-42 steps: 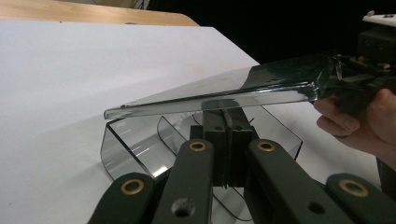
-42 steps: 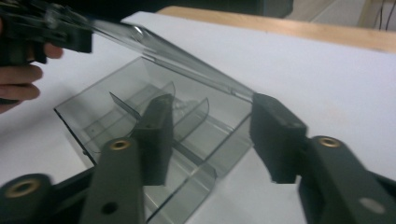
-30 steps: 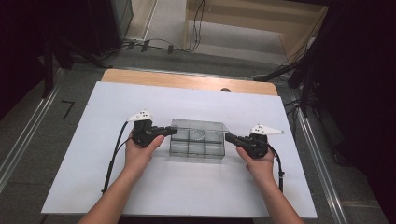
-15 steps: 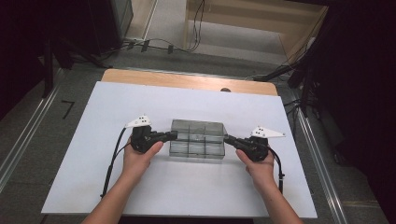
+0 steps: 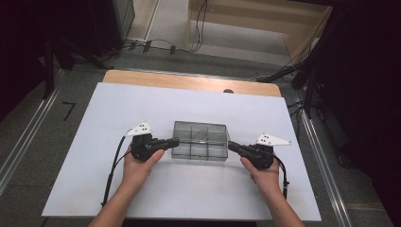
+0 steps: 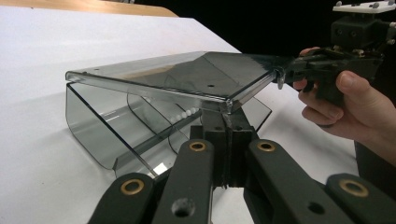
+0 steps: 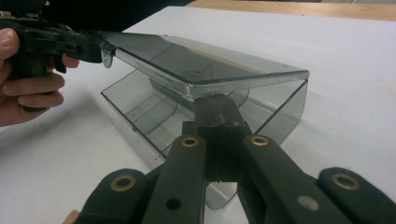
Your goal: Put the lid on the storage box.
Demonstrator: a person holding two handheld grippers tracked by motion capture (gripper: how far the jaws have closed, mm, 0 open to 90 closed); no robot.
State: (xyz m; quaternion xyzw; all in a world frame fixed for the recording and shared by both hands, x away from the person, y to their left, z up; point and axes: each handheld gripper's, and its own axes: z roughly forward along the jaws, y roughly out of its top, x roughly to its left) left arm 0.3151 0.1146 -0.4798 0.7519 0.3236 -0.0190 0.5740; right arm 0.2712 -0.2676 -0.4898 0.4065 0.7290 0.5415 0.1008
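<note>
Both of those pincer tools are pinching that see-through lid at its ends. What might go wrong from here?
The lid is held only at its thin edges by the left gripper and right gripper, so it might slip out of one and drop askew onto the box. It already sits tilted, raised along one side; uneven lifting could twist it. If the lid catches, the box could slide across the white table.

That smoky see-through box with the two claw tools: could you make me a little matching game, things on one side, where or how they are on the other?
Things:
1. lid
2. left gripper
3. right gripper
4. table edge

States:
A. bare wood, far side
B. shut at the box's right end
C. tilted, lifted off the box
D. shut at the box's left end

Pairs: 1-C, 2-D, 3-B, 4-A
</note>
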